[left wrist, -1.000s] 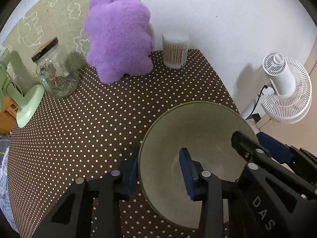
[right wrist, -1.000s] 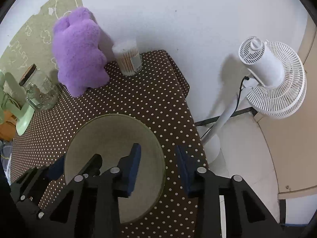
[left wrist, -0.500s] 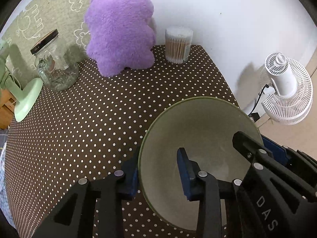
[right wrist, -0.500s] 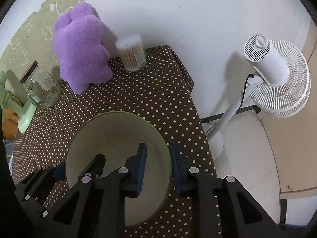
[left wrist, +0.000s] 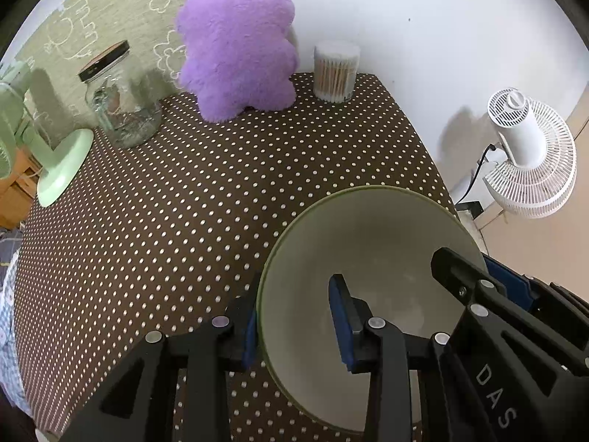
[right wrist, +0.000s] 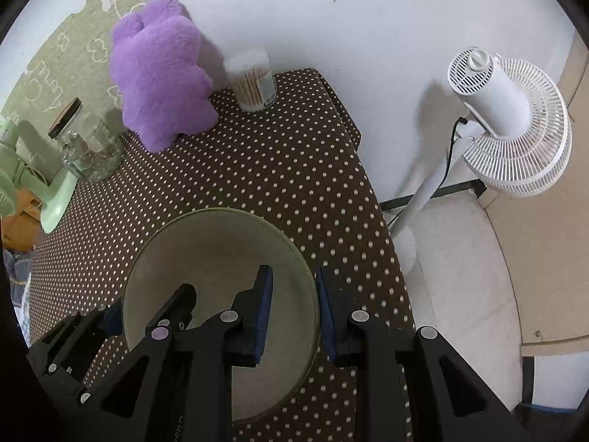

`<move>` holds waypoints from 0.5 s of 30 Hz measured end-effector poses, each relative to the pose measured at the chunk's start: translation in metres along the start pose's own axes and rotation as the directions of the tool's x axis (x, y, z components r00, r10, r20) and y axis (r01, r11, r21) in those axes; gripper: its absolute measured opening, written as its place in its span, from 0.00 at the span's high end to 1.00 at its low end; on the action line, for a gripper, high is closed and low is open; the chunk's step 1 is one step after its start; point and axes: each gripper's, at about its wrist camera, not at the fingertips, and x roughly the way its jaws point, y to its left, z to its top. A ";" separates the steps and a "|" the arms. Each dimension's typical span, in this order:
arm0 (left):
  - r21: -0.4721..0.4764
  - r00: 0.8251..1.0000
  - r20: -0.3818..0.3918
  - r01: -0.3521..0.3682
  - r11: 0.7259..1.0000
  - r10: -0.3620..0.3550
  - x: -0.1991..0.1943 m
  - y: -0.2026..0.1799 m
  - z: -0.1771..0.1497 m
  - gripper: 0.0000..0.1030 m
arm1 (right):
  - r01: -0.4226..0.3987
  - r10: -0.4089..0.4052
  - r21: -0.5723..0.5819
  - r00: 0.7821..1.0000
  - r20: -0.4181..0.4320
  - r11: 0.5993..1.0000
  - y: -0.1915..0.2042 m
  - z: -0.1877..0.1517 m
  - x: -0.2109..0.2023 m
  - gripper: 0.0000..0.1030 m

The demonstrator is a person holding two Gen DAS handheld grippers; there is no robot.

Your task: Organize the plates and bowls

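Observation:
A large pale bowl (left wrist: 386,258) with a green rim is over the near right part of the brown dotted tablecloth (left wrist: 184,202). My left gripper (left wrist: 294,324) is shut on its left rim, one blue pad outside the wall and one inside. My right gripper (right wrist: 292,309) is shut on the opposite rim of the bowl (right wrist: 206,265), again with one pad on each side. The right gripper (left wrist: 482,276) shows at the bowl's far side in the left wrist view, and the left gripper (right wrist: 147,305) shows at lower left in the right wrist view. The bowl is empty.
Along the back wall stand a purple plush toy (left wrist: 239,40), a tub of cotton swabs (left wrist: 335,72) and a glass jar (left wrist: 117,103). A pale green stand (left wrist: 62,169) is at the left. A white floor fan (right wrist: 508,118) stands beyond the table's right edge.
Both pairs of jaws have narrowed onto the bowl's rim. The bowl keeps its place between the fingers while the table and the things at the back have shifted in the left wrist view.

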 end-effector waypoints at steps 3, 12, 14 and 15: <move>-0.011 1.000 0.004 -0.004 1.000 0.004 -0.008 0.004 -0.006 0.67 | -0.005 0.005 0.001 1.000 0.001 1.000 0.002 -0.006 -0.007 0.73; -0.031 1.000 0.000 -0.003 1.000 0.003 -0.030 0.017 -0.025 0.67 | -0.008 0.008 0.000 1.000 -0.009 1.000 0.012 -0.027 -0.026 0.73; -0.035 1.000 0.004 -0.001 0.999 0.001 -0.036 0.022 -0.029 0.67 | -0.007 0.007 -0.003 1.000 -0.007 1.000 0.015 -0.031 -0.031 0.73; -0.037 1.000 0.007 -0.001 0.999 0.001 -0.039 0.024 -0.030 0.67 | -0.007 0.007 -0.005 1.000 -0.004 1.000 0.016 -0.032 -0.034 0.73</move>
